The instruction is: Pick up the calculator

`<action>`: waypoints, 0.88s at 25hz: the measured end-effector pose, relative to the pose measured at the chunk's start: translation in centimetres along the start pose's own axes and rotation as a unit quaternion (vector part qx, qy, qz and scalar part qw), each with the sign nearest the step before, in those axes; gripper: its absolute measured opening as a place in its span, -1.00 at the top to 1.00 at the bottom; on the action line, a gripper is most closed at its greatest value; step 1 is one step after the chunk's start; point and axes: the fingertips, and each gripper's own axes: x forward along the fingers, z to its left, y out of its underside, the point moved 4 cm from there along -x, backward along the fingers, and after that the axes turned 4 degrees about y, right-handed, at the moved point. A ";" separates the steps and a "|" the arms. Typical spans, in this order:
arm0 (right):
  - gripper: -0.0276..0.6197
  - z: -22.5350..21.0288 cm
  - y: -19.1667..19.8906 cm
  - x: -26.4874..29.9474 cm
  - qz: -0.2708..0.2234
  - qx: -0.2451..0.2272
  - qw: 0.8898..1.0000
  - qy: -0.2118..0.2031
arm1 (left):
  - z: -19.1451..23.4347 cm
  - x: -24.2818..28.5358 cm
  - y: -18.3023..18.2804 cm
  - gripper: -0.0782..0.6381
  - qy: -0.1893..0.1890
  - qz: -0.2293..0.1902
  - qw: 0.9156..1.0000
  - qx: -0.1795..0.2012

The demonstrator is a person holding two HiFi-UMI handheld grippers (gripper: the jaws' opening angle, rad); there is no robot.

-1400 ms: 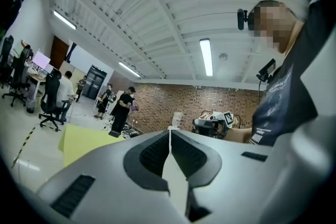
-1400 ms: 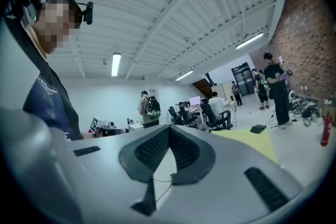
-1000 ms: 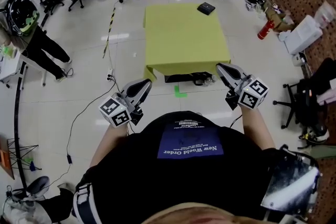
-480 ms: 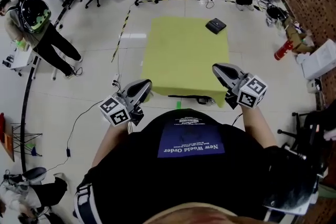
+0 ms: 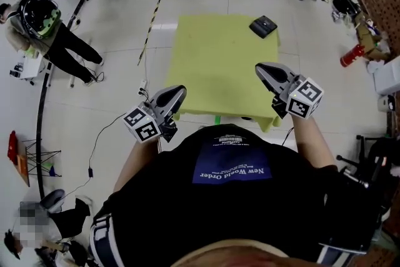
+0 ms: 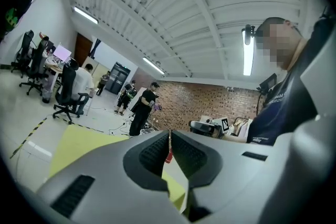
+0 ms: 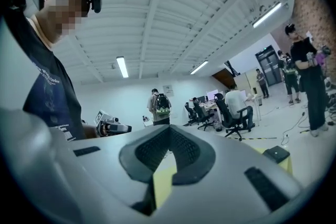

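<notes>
Calculator (image 5: pixel 263 25), too small for detail, sits on the table (image 5: pixel 212 65); left gripper (image 5: pixel 180 90) and right gripper (image 5: pixel 260 66) closed, empty.

The bench (image 5: pixel 212 65) looks clad in matt yellow-green cloth; beyond the right gripper (image 5: pixel 260 67), the calculator (image 5: pixel 263 25) looks dark plastic; the floor (image 5: pixel 112 87) is glossy.

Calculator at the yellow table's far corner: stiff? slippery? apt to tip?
The calculator looks like a flat dark slab: probably rigid, unlikely to tip or roll. Lying low on the yellow table cover, it may slide if pushed. It sits near the far edge, so a shove could knock it off.
</notes>
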 end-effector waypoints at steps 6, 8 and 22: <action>0.96 -2.1 -1.8 5.2 0.000 -0.021 0.999 0.040 | 7.7 1.9 -2.4 0.78 0.044 -0.010 0.999 -0.009; 0.96 -2.6 -2.7 7.2 -0.002 -0.030 0.998 0.063 | 11.1 2.2 -3.2 0.78 0.065 -0.012 0.998 -0.023; 0.96 -9.0 -2.6 8.4 -0.007 0.016 0.990 0.137 | 19.6 10.9 -3.4 0.78 0.127 0.069 0.989 -0.039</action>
